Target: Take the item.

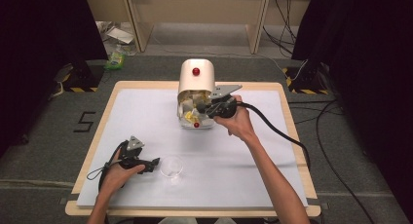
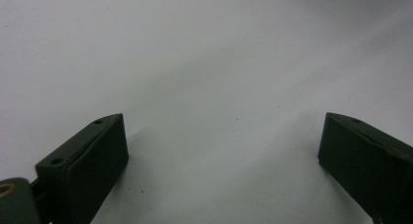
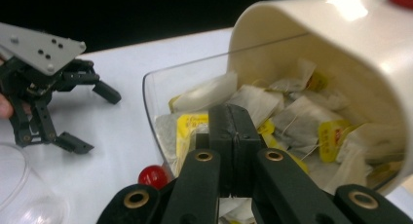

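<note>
Cream container (image 1: pixel 197 80) sitting at the table's far middle, its clear drawer (image 3: pixel 165 95) pulled open, tea bags (image 3: pixel 292 112) heaped inside. Right gripper (image 3: pixel 233 136) reaching into the drawer — jaws pressed together on a thin tea bag string. Left gripper (image 1: pixel 155 162) resting near the front-left, jaws gaping wide over the white sheet (image 2: pixel 204 63), just beside a clear cup (image 1: pixel 172 168).

a recording lab: black curtains (image 1: pixel 44 29), hazard-taped stands (image 1: pixel 78 78), floor cables (image 1: pixel 336 131).
</note>
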The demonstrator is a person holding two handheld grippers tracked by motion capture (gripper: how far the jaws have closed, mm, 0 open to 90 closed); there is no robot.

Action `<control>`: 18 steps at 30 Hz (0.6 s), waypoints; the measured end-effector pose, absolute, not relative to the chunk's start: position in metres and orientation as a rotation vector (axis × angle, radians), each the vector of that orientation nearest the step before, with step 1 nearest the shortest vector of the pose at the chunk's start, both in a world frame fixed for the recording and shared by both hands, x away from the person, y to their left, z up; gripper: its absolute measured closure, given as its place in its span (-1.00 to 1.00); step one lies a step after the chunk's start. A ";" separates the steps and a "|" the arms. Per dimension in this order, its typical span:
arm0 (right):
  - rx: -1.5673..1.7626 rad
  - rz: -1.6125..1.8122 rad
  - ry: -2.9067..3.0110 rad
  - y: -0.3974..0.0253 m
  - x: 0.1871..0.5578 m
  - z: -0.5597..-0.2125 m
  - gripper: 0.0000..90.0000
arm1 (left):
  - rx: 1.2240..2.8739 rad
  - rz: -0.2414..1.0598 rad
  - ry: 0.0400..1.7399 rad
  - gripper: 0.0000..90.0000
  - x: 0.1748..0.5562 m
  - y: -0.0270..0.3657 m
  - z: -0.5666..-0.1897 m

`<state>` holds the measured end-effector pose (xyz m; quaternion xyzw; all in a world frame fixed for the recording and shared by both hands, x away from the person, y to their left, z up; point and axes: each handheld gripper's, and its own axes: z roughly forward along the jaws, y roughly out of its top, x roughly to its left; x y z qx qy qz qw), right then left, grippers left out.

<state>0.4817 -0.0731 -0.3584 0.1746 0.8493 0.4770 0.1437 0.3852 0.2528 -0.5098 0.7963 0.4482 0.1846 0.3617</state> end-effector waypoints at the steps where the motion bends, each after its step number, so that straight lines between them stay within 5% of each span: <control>1: 0.503 1.375 2.449 -0.073 0.482 -0.358 1.00 | 2.051 0.475 1.155 -0.93 0.385 0.253 -0.510; 18: 0.485 1.462 2.302 -0.081 0.476 -0.325 1.00 | 2.052 0.476 1.154 -0.93 0.385 0.253 -0.510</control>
